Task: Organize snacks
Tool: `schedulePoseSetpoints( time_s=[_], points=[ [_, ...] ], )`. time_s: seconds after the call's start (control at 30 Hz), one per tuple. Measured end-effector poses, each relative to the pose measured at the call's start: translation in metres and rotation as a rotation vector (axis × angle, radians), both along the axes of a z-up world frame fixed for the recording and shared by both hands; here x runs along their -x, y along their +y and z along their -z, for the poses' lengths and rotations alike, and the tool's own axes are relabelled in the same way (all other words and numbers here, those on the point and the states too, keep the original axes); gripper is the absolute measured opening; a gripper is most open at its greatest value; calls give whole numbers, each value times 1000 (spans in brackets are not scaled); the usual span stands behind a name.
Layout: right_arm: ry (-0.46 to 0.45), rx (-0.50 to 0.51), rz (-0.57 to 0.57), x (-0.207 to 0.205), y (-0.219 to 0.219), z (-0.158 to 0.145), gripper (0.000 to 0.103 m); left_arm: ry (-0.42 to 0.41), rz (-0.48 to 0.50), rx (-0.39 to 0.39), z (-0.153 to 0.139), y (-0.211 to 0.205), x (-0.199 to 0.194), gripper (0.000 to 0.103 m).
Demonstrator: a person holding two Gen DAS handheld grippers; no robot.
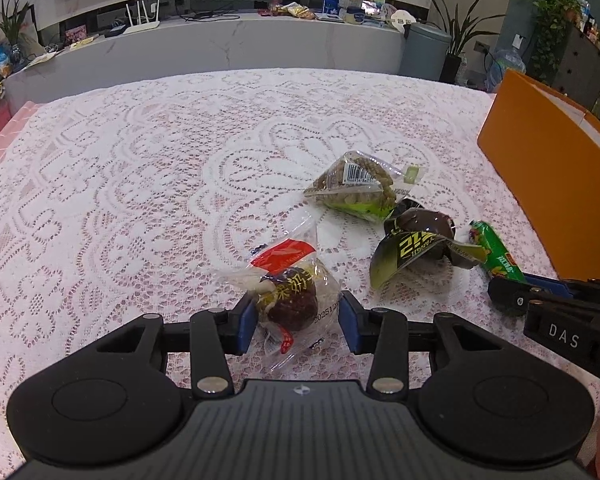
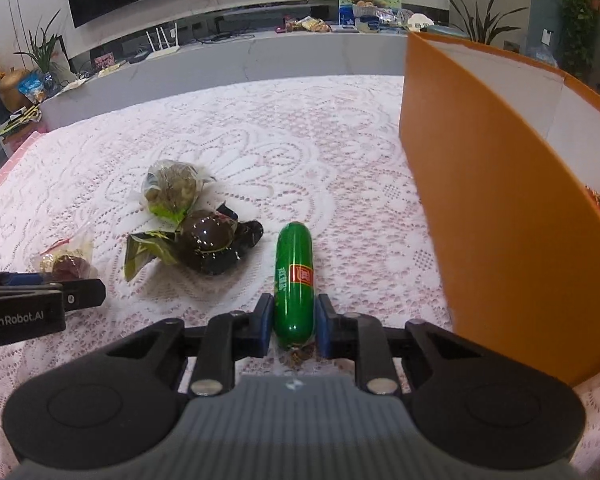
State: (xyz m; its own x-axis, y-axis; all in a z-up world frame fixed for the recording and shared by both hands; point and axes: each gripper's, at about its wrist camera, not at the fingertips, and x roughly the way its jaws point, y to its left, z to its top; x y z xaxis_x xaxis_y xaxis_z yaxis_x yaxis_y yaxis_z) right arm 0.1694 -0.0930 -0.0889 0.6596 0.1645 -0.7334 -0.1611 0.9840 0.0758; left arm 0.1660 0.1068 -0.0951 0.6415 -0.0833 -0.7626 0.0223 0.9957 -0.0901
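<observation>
My left gripper (image 1: pixel 298 320) is open, its blue pads on either side of a clear packet with a dark round snack and red label (image 1: pixel 290 294); a gap shows on the right side. My right gripper (image 2: pixel 293 326) is closed onto a green sausage stick (image 2: pixel 294 280) lying on the lace cloth, pads touching both sides. Between them lie a dark egg-shaped snack in a black-green wrapper (image 1: pixel 416 242) (image 2: pixel 206 240) and a clear packet of brown-green bits (image 1: pixel 360 188) (image 2: pixel 172 188). The orange box (image 2: pixel 480 184) (image 1: pixel 548 176) stands open at the right, with something red inside.
The table has a white lace cloth over pink (image 1: pixel 140 184). Behind it runs a grey-white TV bench (image 1: pixel 228 40) with a router, snacks and a teddy bear. A grey bin (image 1: pixel 424 50) and potted plants stand at the back right.
</observation>
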Motion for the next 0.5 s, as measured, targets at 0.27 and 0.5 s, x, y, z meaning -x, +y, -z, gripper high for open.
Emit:
schedulePoseSetpoints(
  time_s=[0.27, 0.5],
  points=[
    [2, -93, -12, 10, -8, -15, 20, -39, -19, 51, -16, 3, 9, 48],
    [-37, -117, -56, 25, -10, -30, 20, -45, -14, 90, -27, -8, 24, 48]
  ],
)
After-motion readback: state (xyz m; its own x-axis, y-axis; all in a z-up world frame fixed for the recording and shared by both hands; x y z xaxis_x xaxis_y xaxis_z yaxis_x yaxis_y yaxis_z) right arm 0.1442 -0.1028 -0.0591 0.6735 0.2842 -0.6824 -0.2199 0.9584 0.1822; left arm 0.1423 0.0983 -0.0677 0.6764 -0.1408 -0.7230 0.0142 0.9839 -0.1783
